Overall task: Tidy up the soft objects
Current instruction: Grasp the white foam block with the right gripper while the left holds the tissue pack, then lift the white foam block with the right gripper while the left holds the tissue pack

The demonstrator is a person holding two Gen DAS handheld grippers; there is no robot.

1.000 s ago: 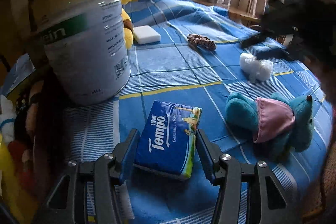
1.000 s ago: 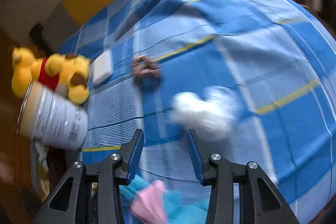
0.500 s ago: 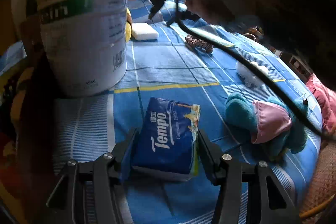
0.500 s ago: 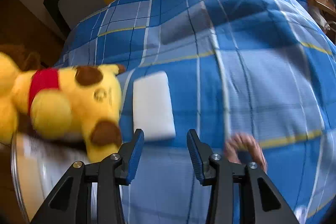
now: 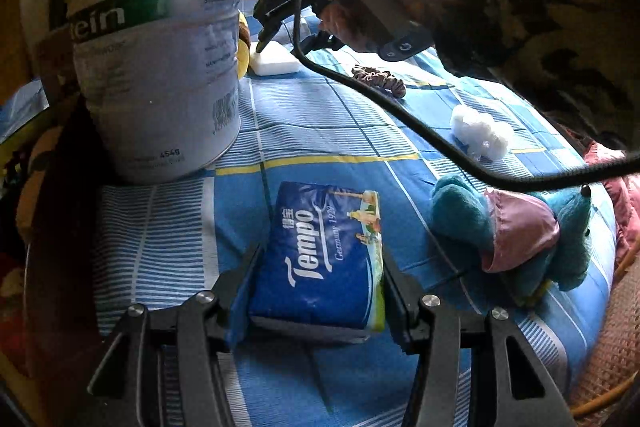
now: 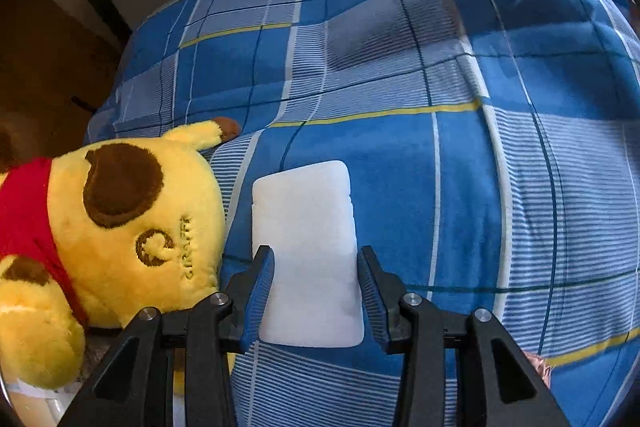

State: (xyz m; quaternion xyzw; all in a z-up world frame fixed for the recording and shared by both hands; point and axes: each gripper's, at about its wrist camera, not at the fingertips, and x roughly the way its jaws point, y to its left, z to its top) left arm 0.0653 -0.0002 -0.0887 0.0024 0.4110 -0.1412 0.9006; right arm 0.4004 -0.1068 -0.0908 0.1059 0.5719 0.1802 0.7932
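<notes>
While its jaws stand open on either side of a white sponge, not yet pressing it, the right gripper lines up a pick at the far side of the checked bedspread, just beside a yellow plush bear. The left gripper brackets a blue tissue pack near the front edge, its jaws at the pack's sides; whether they grip cannot be told. Next, by the look of it: close gently on the sponge and lift.

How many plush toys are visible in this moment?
2: a yellow bear lying left of the white sponge, and a teal plush right of the tissue pack. Others may be hidden.
</notes>
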